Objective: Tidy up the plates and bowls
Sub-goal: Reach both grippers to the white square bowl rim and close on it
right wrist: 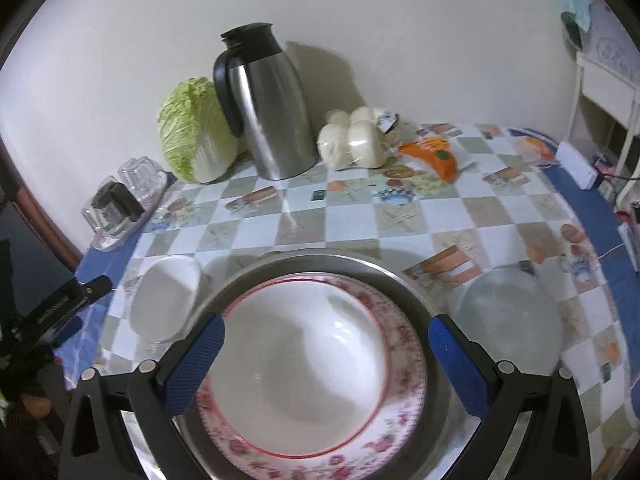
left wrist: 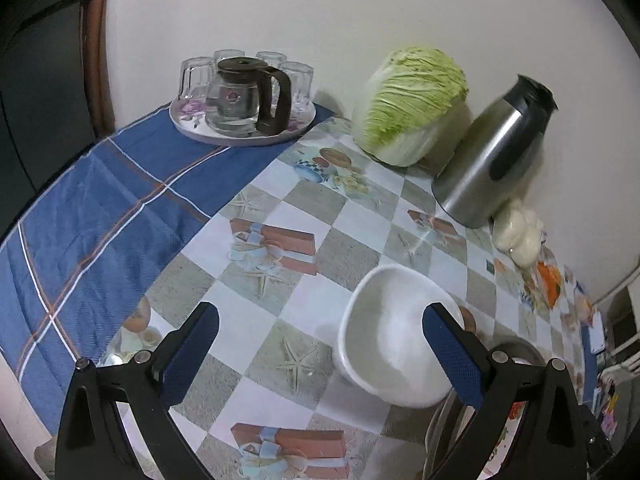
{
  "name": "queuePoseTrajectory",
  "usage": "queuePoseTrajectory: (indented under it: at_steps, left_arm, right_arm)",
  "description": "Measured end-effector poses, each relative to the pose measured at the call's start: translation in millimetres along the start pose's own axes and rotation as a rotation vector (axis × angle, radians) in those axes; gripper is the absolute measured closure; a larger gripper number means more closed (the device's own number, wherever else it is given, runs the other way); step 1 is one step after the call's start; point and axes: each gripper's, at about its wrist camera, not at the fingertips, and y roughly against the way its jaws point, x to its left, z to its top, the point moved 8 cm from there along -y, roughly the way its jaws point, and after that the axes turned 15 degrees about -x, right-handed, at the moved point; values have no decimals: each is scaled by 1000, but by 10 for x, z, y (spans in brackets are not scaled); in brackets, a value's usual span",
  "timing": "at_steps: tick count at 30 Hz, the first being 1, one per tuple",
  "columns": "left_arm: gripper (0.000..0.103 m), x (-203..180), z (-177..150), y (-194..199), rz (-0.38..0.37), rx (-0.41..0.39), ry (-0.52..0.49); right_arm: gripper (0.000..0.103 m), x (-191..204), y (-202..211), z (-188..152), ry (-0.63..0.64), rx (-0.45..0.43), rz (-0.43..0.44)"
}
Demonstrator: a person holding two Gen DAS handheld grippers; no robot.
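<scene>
With both hand-held grippers, left (left wrist: 320, 344) & right (right wrist: 326, 356), spread wide, empty: risk of tipping white bowl (left wrist: 394, 332) if approached w/ finger overlapping rim.

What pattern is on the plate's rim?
Pink flowers on the plate, red line inside; right wrist view.

Bare tablecloth (right wrist: 304, 224) mid-table: open lane. Far edge blocked by cabbage (right wrist: 192, 136), steel jug (right wrist: 272, 112), bagged buns (right wrist: 356, 140). Far left: tray of glasses (left wrist: 240, 96). Near side crowded: white bowl (right wrist: 168, 300), stacked plates (right wrist: 312, 368), glass lid (right wrist: 512, 320).
</scene>
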Motion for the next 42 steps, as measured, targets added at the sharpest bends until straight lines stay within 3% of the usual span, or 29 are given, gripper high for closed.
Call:
queuePoseTrajectory:
  at_steps: [10, 16, 21, 22, 25, 27, 30, 32, 36, 38, 42]
  left_arm:
    - [1, 91, 30, -83, -48, 29, 50]
    - [1, 91, -11, -123, -91, 45, 92]
    - [4, 44, -91, -196, -124, 87, 122]
    - [10, 36, -109, -210, -126, 94, 121]
    - [25, 17, -202, -289, -136, 131, 130]
    - [27, 13, -261, -337, -141, 149, 132]
    - [40, -10, -352, -401, -152, 181, 134]
    - [46, -29, -415, -447, -158, 204, 138]
    - [49, -67, -530, -515, -164, 240, 133]
    - [62, -87, -604, -558, -163, 269, 126]
    - [67, -130, -655, -581, -195, 279, 146]
  right_arm:
    - [0, 510, 8, 390, 14, 60, 76]
    - [0, 830, 70, 660, 170, 60, 53]
    - [0, 1076, -173, 712, 204, 105, 65]
    - [3, 1119, -243, 680, 212, 119, 66]
    - [26, 1212, -484, 504, 213, 179, 64]
    - [32, 1245, -640, 347, 206, 220, 59]
    - [47, 1271, -820, 165, 210, 256, 47]
    - [60, 1273, -935, 50, 210, 284, 36]
    - [69, 1276, -1103, -122, 198, 323, 27]
    - [77, 1292, -1167, -179, 214, 333, 21]
    - [90, 1304, -1267, -301, 227, 359, 18]
